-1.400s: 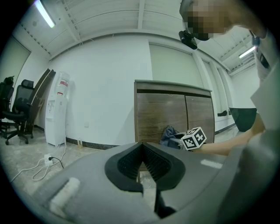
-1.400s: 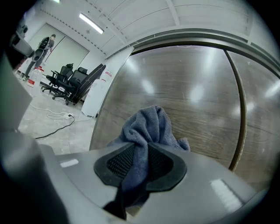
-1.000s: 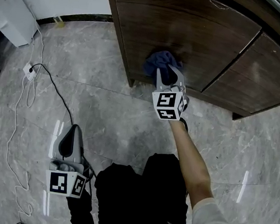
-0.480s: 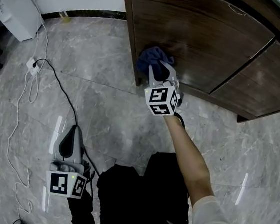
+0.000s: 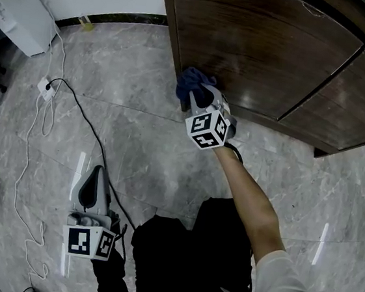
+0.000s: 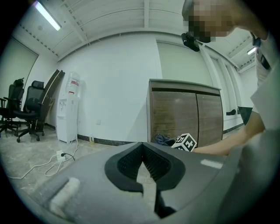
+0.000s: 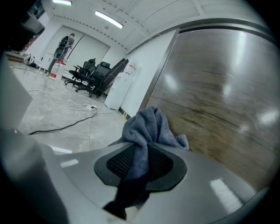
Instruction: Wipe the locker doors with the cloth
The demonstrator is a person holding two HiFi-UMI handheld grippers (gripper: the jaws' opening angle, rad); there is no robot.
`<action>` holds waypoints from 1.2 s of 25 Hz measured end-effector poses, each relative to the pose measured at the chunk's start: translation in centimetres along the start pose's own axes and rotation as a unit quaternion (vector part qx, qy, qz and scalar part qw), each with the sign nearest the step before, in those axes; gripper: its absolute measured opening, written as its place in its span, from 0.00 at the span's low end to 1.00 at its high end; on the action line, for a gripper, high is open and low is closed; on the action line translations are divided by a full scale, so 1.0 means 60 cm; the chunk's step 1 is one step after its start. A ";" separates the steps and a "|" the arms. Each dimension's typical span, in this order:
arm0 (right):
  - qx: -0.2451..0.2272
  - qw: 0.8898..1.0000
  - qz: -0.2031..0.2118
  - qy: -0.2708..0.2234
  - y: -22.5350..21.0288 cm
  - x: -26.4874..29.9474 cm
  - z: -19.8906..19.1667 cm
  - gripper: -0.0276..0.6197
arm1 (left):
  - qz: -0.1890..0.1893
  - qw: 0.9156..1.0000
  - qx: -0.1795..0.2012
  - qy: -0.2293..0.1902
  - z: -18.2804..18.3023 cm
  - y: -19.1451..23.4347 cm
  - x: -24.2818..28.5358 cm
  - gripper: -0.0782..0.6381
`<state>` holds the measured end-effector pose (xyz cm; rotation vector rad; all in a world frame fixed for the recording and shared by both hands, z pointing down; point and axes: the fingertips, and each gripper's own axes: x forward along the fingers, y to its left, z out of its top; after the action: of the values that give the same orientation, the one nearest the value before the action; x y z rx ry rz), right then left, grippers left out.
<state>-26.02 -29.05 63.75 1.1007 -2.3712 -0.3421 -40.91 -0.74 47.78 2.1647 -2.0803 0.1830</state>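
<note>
Cloth [image 5: 190, 81] is getting pinched by the right gripper [image 5: 200, 97] at the lower left edge of the locker door [image 5: 266, 47], so it's risking slipping off the side. Left gripper [image 6: 143, 157] is idling closed and empty.

Bright ceiling strips, fisheye edges, floor glare

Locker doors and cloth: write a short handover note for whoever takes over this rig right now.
Right gripper: fingers shut on the blue-grey cloth, which sits against the lower left corner of the left locker door.
Left gripper: shut, empty, held low over the marble floor, away from the locker.
Done: wiping is under way; how much is already wiped cannot be told.
Left: cover the rest of the left locker door, then the right locker door.
</note>
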 end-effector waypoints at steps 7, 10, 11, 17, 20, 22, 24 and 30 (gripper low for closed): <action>-0.015 1.000 -0.002 0.025 -0.014 -0.020 -0.057 0.18 | -0.006 1.000 0.001 0.001 0.000 -0.009 0.006 0.11; -0.017 0.999 -0.008 0.033 -0.029 -0.036 -0.080 0.18 | -0.010 1.000 0.002 0.001 0.001 -0.019 0.010 0.11; -0.018 0.999 -0.011 0.036 -0.034 -0.041 -0.088 0.18 | -0.012 1.000 0.002 0.001 0.001 -0.023 0.012 0.11; -0.017 0.998 -0.024 0.052 -0.069 -0.075 -0.135 0.18 | -0.027 1.000 0.004 0.000 0.004 -0.055 0.028 0.11; -0.016 0.998 -0.033 0.059 -0.089 -0.095 -0.158 0.18 | -0.034 0.999 0.006 0.001 0.004 -0.073 0.034 0.11; -0.012 0.997 -0.040 0.063 -0.104 -0.109 -0.173 0.18 | -0.039 0.999 0.008 0.001 0.006 -0.084 0.038 0.11; -0.007 0.997 -0.047 0.068 -0.119 -0.123 -0.188 0.18 | -0.043 0.999 0.011 -0.001 0.010 -0.096 0.042 0.11; -0.001 0.995 -0.066 0.080 -0.166 -0.169 -0.238 0.18 | -0.062 0.998 0.019 -0.001 0.015 -0.144 0.059 0.11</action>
<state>-6.39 -27.92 68.21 1.2400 -2.1640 -0.2912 -32.14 -4.06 47.45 2.3083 -1.9520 0.2085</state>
